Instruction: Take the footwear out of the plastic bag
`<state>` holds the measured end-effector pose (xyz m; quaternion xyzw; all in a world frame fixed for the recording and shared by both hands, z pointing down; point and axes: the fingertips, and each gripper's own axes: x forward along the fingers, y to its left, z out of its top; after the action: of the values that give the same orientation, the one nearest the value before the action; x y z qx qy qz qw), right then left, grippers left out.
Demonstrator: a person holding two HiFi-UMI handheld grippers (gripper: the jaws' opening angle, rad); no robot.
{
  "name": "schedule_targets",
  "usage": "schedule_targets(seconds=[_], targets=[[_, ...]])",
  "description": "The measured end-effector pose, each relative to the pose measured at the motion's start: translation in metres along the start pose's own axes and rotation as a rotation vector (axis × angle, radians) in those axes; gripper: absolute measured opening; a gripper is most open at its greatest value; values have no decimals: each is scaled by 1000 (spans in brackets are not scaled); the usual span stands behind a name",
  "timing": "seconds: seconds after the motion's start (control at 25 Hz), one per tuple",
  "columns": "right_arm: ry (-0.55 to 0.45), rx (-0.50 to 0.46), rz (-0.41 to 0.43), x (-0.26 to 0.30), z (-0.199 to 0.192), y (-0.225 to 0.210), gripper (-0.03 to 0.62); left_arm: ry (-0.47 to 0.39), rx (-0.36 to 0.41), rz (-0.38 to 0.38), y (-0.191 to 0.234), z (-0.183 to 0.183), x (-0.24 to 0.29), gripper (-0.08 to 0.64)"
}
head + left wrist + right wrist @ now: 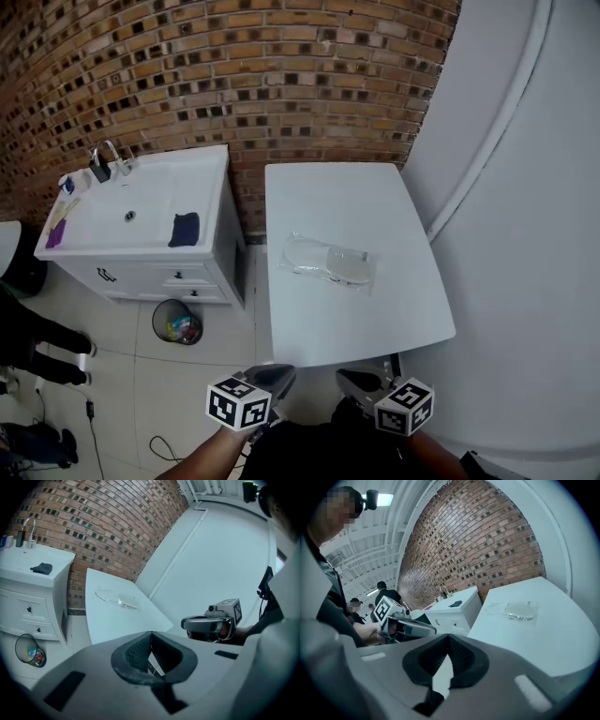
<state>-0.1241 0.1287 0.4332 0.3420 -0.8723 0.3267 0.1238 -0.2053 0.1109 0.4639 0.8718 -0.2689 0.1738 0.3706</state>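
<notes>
Head view: the task is not begun. The plastic bag (pixel 330 262) holding pale footwear (pixel 347 266) lies mid-frame on the white counter (pixel 347 202), well apart from me. My left gripper (pixel 279 374) and right gripper (pixel 352 379) hover at the bottom edge, tilted down towards it.

Left gripper view: jaws pressed together, empty.

Right gripper view: the same. I reckon both must reach in and spread first.

Left hand-held gripper (pixel 151 638), jaws together and empty, faces the plastic bag (pixel 116 598) on the table (pixel 110 623).
</notes>
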Motion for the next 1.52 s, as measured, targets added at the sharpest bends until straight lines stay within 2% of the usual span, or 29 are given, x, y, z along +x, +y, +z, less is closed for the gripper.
schedule_targets(seconds=[0.36,0.52,0.72,0.92,1.04,1.2,1.36,1.52], targets=[[-24,-71,78,-26,52,-81,2,-90,-19,101,-23,49,64,8],[-11,-55,121,-36,59,-113,2,-113,-18,139,-43,64,94,8],[10,-43,174,-35,56,-135,2,-123,-56,206,-45,60,104,8],[20,-29,194,-23,49,-141,2,-88,-91,241,-34,43,99,8],[20,-19,171,-13,52,-148,2,-83,-88,228,-22,52,105,8],[9,7,114,-1,58,-154,2,-45,-35,166,-8,71,114,8],[-30,31,20,4,70,-162,2,1,35,98,8,93,124,8],[-66,30,-71,5,75,-164,2,44,65,18,20,98,131,8]])
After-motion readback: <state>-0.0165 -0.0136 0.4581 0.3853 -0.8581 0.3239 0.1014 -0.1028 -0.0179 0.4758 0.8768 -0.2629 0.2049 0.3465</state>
